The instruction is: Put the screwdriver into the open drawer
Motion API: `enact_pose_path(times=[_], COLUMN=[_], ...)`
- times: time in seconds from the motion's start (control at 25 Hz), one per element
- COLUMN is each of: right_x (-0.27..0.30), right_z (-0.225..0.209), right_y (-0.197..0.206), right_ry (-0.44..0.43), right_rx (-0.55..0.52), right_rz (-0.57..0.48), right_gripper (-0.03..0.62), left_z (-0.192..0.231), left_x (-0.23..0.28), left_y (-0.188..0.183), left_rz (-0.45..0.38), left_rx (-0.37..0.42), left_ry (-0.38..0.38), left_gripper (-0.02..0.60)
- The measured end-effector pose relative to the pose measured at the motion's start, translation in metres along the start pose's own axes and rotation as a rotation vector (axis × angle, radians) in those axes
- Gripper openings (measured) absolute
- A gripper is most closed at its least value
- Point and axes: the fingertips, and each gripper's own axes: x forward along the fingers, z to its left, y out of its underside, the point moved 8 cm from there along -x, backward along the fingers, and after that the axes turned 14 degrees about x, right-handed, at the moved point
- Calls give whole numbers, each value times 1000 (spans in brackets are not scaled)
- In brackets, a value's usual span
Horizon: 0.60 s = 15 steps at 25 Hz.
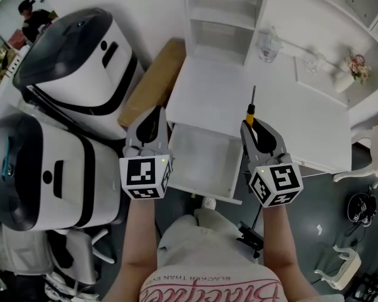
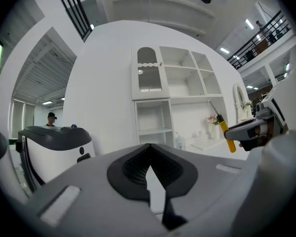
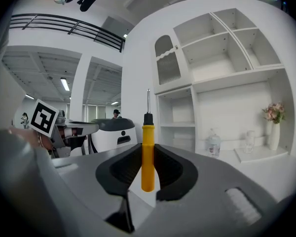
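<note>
The white desk (image 1: 271,106) stands before me, and its open drawer (image 1: 201,159) is pulled out toward my body, bare inside. My left gripper (image 1: 154,112) is at the drawer's left side, jaws together on nothing. My right gripper (image 1: 252,126) hangs just right of the drawer's right wall, clamped on the yellow handle of the screwdriver (image 1: 250,113), with the shaft pointing away from me. I reckon the way to do this well is to bring the right one left over the drawer's floor, dip it low, and only then loosen the jaws, so the tool lands flat and doesn't bounce.
</note>
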Motion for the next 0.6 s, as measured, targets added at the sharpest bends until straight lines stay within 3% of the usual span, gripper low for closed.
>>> enact_pose_path(times=[0.24,0.6], right_x=[18,36], right_z=[3,14], right_y=[12,29], right_ry=[-23,8], right_rx=[16,25], right_rz=[41,95], right_gripper=[75,75], left_z=[5,19], left_x=[2,12], left_y=[16,31], left_rz=[41,56], left_rx=[-12,-26], left_ry=[-6,40], left_gripper=[17,17])
